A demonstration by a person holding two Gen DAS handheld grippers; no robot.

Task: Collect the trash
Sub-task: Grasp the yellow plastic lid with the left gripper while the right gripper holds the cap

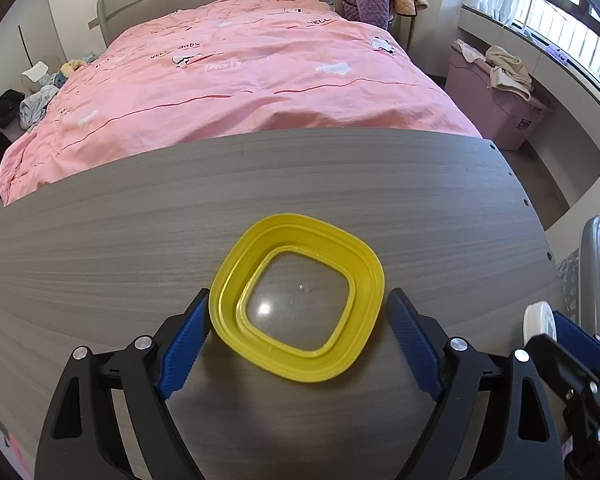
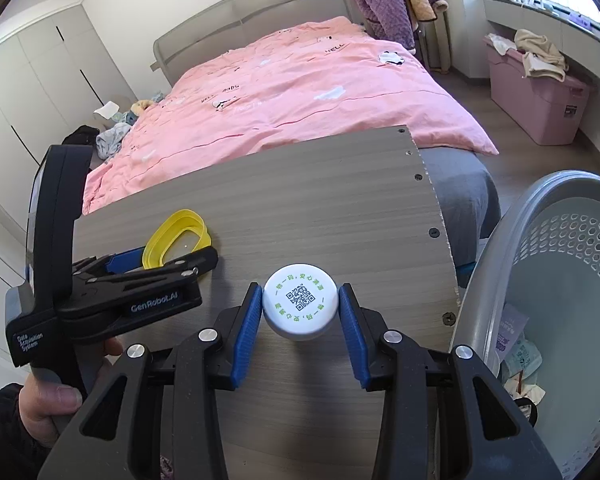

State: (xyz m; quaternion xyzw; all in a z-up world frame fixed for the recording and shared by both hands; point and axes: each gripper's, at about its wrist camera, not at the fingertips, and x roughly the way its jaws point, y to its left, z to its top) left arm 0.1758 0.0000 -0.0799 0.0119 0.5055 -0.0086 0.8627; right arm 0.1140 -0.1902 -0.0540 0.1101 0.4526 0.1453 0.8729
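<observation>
A yellow square lid with a clear middle (image 1: pixel 298 300) lies on the grey wooden board (image 1: pixel 260 184). My left gripper (image 1: pixel 298 312) is open around it, the blue pads (image 1: pixel 188 336) beside its left and right edges. A white round cap with a green QR print (image 2: pixel 300 306) sits between the blue pads of my right gripper (image 2: pixel 300 316), which touch both its sides. The cap also shows in the left wrist view (image 1: pixel 540 320). The yellow lid (image 2: pixel 176 236) and left gripper (image 2: pixel 156 276) show at left in the right wrist view.
A grey perforated basket (image 2: pixel 560 240) with paper and wrappers (image 2: pixel 520 356) inside stands right of the board (image 2: pixel 320 200). Behind the board is a bed with a pink duvet (image 1: pixel 240 72). A pink storage bin (image 1: pixel 496 108) stands by the window.
</observation>
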